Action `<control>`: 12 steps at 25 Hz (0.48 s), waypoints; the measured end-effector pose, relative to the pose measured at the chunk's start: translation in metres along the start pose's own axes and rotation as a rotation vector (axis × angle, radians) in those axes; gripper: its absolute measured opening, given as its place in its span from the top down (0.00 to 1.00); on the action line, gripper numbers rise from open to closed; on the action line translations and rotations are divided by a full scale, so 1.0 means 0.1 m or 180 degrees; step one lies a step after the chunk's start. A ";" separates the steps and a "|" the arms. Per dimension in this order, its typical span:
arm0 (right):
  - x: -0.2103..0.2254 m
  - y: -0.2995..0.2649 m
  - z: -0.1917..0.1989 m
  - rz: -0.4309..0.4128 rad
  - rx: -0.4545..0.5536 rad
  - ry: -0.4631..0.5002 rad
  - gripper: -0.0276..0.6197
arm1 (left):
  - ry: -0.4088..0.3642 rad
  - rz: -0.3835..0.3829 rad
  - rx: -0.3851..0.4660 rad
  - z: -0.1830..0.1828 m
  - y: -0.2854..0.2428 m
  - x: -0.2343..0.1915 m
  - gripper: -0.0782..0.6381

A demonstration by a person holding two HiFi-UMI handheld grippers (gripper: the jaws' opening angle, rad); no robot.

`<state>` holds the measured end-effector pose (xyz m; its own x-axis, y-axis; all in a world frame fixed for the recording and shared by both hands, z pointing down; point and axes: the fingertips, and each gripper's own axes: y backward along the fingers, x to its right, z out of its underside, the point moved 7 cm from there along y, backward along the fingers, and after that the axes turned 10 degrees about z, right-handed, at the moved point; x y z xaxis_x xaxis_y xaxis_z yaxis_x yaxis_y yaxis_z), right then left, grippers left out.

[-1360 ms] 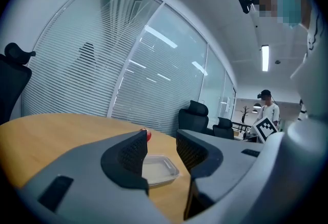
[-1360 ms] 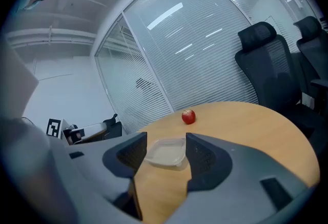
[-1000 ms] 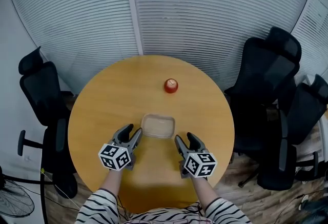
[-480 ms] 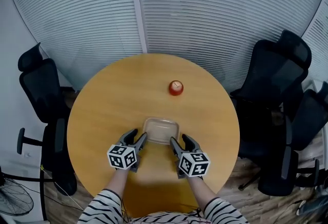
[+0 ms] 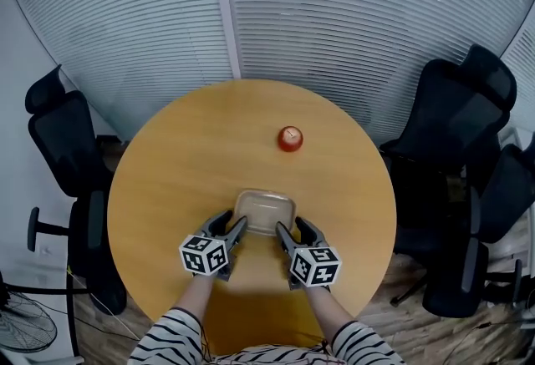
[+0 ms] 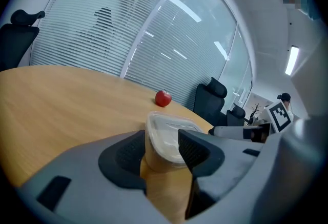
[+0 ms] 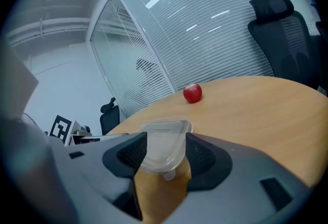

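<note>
Clear container [image 5: 264,211] sits on the round table [image 5: 167,154] in the head view, with the left gripper [image 5: 231,223] and right gripper [image 5: 291,227] at its near corners and an apple [image 5: 290,138] well beyond. Left gripper view: jaws apart, one container corner between them. Right gripper view: jaws likewise spread about the other corner.

Open tabletop [image 5: 163,179] either side of container [image 5: 264,210], apple [image 5: 290,139] beyond it, chairs [image 5: 456,117] around the rim

Colours showing
The apple [image 5: 290,139] is showing red, the table [image 5: 184,163] tan, the tub [image 5: 264,211] clear, the left gripper [image 5: 232,222] and right gripper [image 5: 290,226] grey with black-and-white squares.
</note>
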<state>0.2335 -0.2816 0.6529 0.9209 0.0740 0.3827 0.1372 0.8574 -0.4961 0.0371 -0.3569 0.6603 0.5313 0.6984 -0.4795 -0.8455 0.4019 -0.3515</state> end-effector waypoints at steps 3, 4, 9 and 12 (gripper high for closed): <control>0.00 -0.02 0.00 0.0013 0.0007 0.0004 0.58 | 0.0015 0.0029 -0.0004 0.01 -0.03 0.00 0.64; 0.00 -0.02 0.00 0.0013 0.0011 0.0001 0.58 | 0.0021 0.0037 0.0002 0.01 -0.04 0.00 0.64; 0.02 -0.03 -0.01 0.0004 0.0015 -0.0045 0.58 | -0.0011 0.0044 0.0044 -0.01 -0.05 0.04 0.64; 0.03 -0.02 -0.01 0.0001 0.0015 -0.0067 0.58 | -0.0069 0.0045 0.0029 -0.02 -0.05 0.06 0.64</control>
<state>0.2361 -0.2840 0.6542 0.9131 0.0850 0.3989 0.1351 0.8598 -0.4925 0.0447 -0.3559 0.6576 0.5182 0.7167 -0.4666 -0.8534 0.3974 -0.3373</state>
